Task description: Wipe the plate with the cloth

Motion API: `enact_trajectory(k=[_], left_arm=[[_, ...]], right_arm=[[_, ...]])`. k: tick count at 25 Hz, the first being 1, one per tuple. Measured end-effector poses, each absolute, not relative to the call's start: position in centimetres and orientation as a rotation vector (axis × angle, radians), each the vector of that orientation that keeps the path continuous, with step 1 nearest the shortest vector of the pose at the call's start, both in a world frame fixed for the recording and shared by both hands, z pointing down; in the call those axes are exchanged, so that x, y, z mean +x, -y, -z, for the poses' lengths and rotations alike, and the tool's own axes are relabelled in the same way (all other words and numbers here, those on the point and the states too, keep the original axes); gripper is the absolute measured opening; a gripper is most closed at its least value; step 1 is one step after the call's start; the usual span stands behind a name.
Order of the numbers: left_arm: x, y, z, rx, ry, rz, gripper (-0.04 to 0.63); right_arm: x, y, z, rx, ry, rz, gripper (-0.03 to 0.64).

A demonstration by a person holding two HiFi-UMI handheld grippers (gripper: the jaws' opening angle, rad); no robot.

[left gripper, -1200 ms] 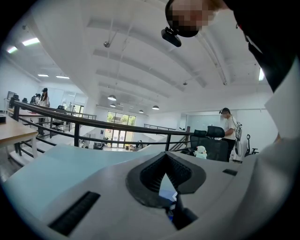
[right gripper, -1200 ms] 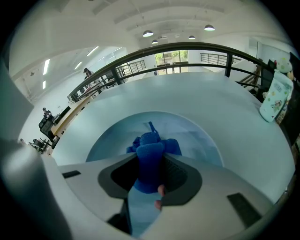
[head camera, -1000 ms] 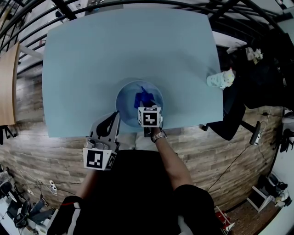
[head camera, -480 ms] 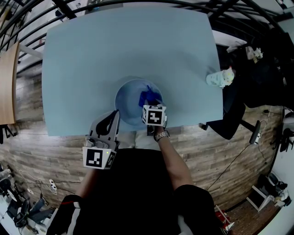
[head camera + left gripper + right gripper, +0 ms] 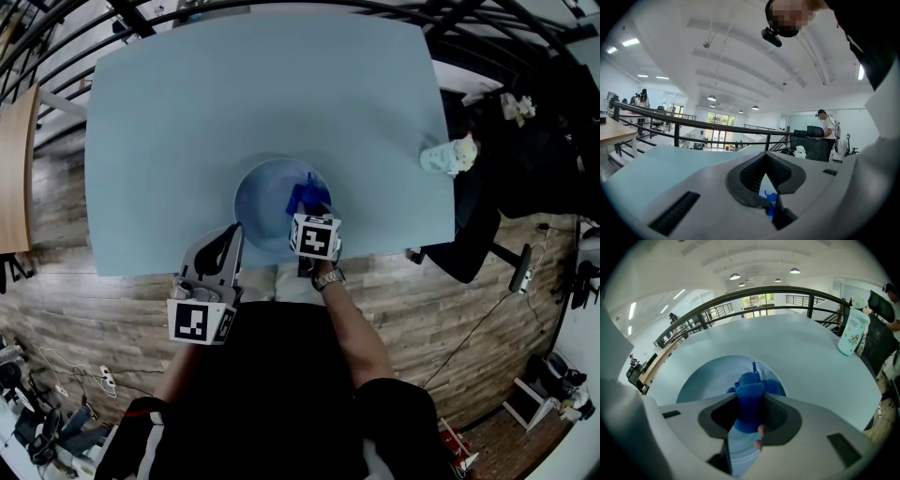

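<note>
Inventory, left to right, as I read it from my feeds.

1. Bench [image 5: 234, 94]: pale blue top that carries every item below.
2. Left claw [image 5: 234, 230]: held over the bench's near edge, its tips just beside the plate's near-left rim. In the left gripper view I see the left claw [image 5: 765, 157] clenched tip to tip, with nothing between the pads.
3. Plate [image 5: 255, 197]: round and light blue, it sits on the bench near the front edge, at about the middle. It fills the foreground of the right gripper view [image 5: 705, 380].
4. Cloth [image 5: 302, 199]: dark blue, bunched on the plate's right half. I see the cloth [image 5: 750, 401] pinched between the right pads.
5. Right claw [image 5: 308, 210]: angled down over the plate's right side. The right claw [image 5: 751, 397] is clamped on the cloth.
6. Wristwatch [image 5: 325, 277]: on the right wrist.
7. Patterned pouch [image 5: 448, 157]: upright at the bench's right edge, well apart from the plate, and also seen in the right gripper view [image 5: 851, 331].
</note>
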State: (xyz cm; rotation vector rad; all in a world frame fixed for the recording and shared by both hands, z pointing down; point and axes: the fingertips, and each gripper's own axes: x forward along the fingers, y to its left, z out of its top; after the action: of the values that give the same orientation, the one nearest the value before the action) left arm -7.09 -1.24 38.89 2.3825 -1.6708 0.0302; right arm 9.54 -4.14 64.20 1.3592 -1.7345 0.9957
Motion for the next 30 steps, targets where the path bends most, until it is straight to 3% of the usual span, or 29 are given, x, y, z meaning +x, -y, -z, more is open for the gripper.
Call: enact_trajectory(k=[30], left_arm=[[-8.7,-0.4,-39.2,2.355,1.697,-0.029,0.001]], right_arm=[[-1.3,-0.6,-64.1,1.023,1.928,-0.941,0.118]])
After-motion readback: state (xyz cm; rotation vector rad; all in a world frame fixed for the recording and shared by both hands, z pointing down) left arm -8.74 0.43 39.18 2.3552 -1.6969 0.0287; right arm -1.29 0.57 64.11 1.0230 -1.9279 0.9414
